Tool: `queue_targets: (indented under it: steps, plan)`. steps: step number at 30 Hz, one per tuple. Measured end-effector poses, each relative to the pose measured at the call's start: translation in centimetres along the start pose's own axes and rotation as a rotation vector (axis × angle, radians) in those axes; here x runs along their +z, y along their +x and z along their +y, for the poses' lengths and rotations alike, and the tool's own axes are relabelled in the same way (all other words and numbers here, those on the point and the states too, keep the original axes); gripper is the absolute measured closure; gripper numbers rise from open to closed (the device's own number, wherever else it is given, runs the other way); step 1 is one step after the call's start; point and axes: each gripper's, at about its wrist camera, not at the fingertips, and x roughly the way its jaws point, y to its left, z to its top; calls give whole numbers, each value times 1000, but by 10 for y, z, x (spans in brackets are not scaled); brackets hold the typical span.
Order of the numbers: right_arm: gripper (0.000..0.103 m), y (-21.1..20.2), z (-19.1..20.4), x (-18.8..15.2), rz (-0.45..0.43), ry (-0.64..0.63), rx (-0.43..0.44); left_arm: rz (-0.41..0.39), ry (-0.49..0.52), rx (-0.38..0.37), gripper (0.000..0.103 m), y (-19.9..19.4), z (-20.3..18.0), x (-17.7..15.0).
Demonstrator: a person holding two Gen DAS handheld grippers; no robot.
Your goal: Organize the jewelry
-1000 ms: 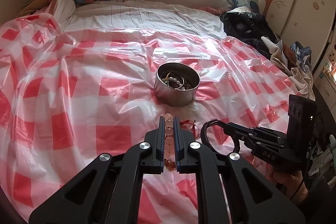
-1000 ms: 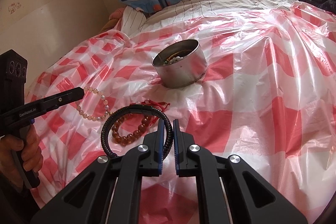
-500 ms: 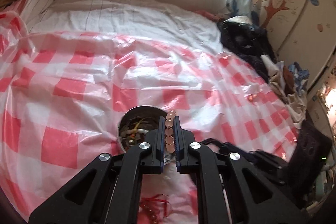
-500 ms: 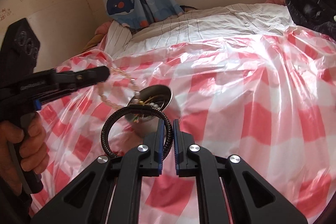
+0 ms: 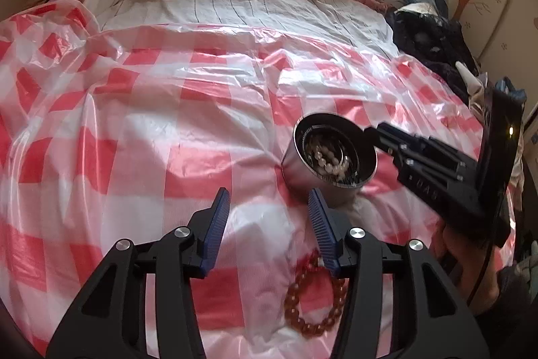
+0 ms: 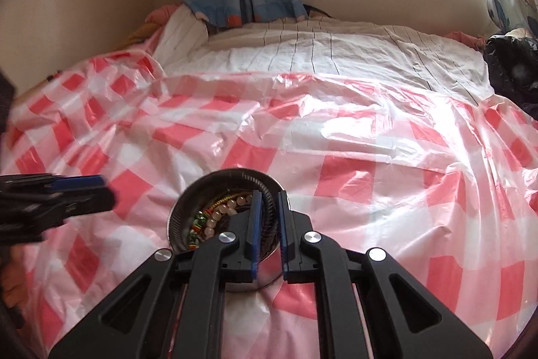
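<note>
I have the black braided cord bracelet pinched in my right claw, jaws nearly closed on it, and it hangs over the near rim of the round steel tin, which sits on the red-and-white checked plastic sheet covering the bed. Pale and coloured beads already lie inside. I want the cord fully past the rim before I let go, so none drapes outside. My left claw is spread wide and empty, above the sheet beside the tin; the amber bead bracelet lies just below it, likely next.
</note>
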Motion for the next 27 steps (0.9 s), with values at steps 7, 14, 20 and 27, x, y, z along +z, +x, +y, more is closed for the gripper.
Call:
queue_targets:
  steps: [7, 14, 20, 27]
  plan:
    - [75, -50, -8, -29, -19, 71, 84, 66, 197, 24, 52, -11, -40, -58]
    - [74, -47, 27, -66, 103, 19, 206, 75, 180, 48, 51, -10, -43, -76]
    - [59, -28, 42, -69, 126, -44, 126, 46, 256, 147, 43, -10, -53, -76]
    - [42, -18, 45, -77, 173, -81, 52, 18, 317, 203, 36, -15, -62, -75]
